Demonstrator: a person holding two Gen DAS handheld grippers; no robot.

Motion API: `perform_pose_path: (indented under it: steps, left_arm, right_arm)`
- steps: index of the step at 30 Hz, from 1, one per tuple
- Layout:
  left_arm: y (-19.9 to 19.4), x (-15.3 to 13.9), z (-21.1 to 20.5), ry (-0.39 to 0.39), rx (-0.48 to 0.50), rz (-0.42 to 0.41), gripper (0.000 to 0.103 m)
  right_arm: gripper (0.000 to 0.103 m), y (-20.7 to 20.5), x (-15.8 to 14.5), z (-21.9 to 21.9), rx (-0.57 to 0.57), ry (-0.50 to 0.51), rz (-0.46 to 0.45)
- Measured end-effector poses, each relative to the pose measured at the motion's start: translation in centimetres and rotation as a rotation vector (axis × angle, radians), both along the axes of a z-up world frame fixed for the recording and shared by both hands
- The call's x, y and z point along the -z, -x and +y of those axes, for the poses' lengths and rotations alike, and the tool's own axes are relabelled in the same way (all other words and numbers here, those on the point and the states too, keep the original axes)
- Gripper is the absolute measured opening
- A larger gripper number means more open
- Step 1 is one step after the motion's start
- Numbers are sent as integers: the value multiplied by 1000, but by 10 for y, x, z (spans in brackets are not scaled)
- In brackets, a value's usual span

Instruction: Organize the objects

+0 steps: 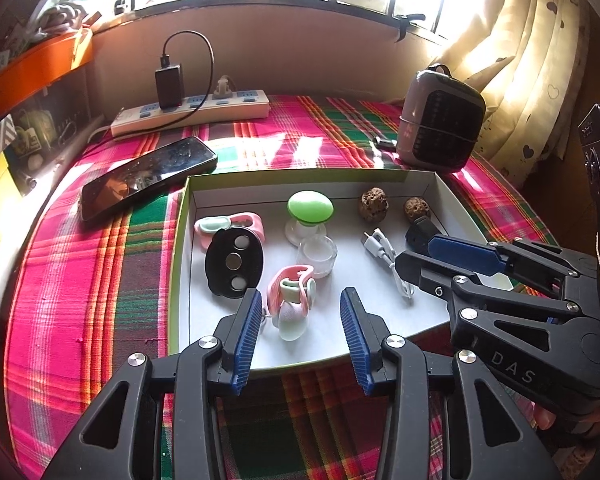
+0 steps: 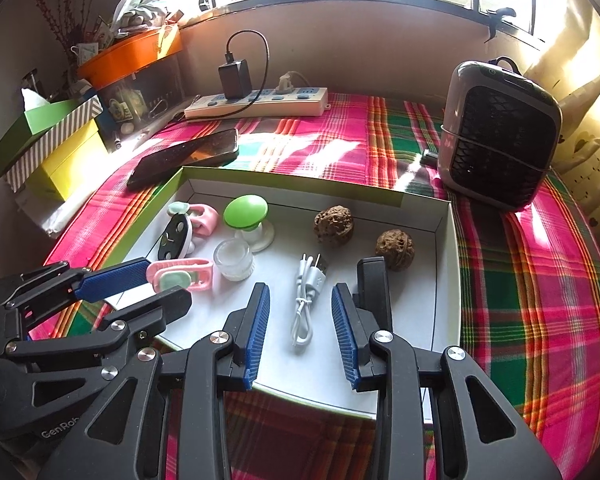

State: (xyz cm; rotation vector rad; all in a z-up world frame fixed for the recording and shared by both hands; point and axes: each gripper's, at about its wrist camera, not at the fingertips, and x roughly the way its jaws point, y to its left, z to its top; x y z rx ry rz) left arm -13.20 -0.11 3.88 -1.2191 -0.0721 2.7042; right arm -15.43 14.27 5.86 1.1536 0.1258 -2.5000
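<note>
- Currently, the left gripper [image 1: 300, 334] is held open over a pink-and-mint clip [image 1: 292, 300] — nothing gripped.
- Likewise, the right gripper [image 2: 300, 334] is held open around a coiled white USB cable [image 2: 306, 304] in the shallow white cardboard tray [image 2: 446, 280].

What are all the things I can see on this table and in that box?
box: 1, white with green rim, on the plaid cloth
walnuts: 2, brown, far right in the box
USB cable: 1, white, coiled in the box
pink clips: 2, pink and mint, left half of the box
green knob: 1, on a white base, box middle
clear jar: 1, beside the knob
black oval disc: 1, box left
phone: 1, black, left of the box
power strip: 1, white, at the wall
small heater: 1, grey, far right
left gripper: fingers open
right gripper: fingers open
</note>
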Motion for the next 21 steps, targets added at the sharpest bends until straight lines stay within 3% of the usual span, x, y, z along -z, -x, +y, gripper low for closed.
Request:
perform_pose_path:
  steps: [5,21]
  left_arm:
    - [-12,-4,3,39,-18,27,39]
    - [-53,-12,7,52,-60,54,39]
  right_arm:
    - [42,-11,-5,5,20,19,10]
    - [43,-52,-11,14,41,20,38]
